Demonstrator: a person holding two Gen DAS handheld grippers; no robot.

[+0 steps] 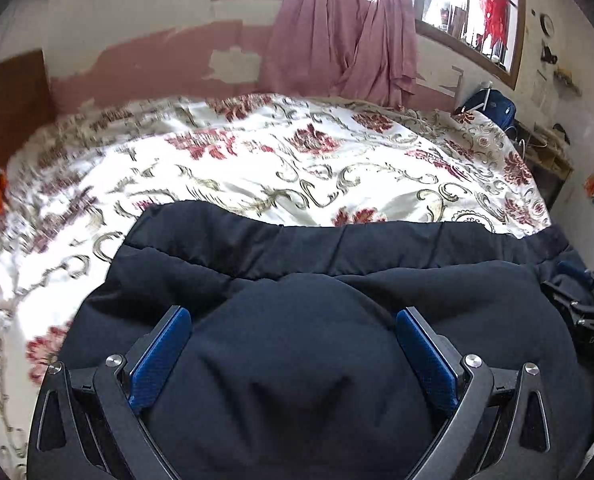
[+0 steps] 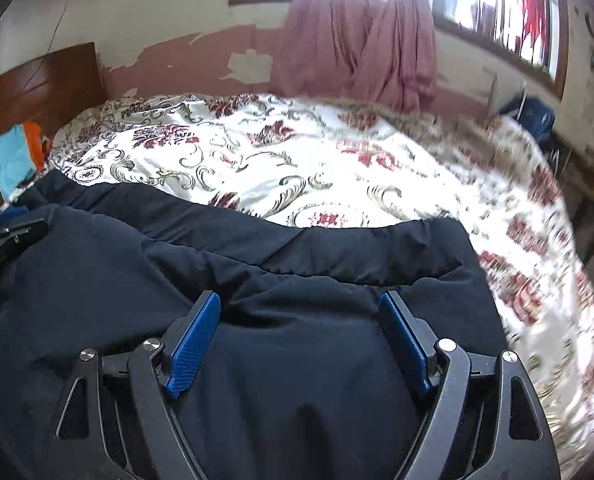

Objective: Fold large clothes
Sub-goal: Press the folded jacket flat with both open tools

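Floral bedspread (image 1: 297, 160); dark garment (image 1: 297, 360) atop.

Navy garment (image 1: 297, 360), red-floral white bedspread (image 1: 297, 168)

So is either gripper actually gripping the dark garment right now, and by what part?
Neither. The left gripper and right gripper are both open, their blue fingers spread over the dark garment without pinching it.

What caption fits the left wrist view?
Left gripper, fingers apart, over a dark navy garment on a floral bedspread.
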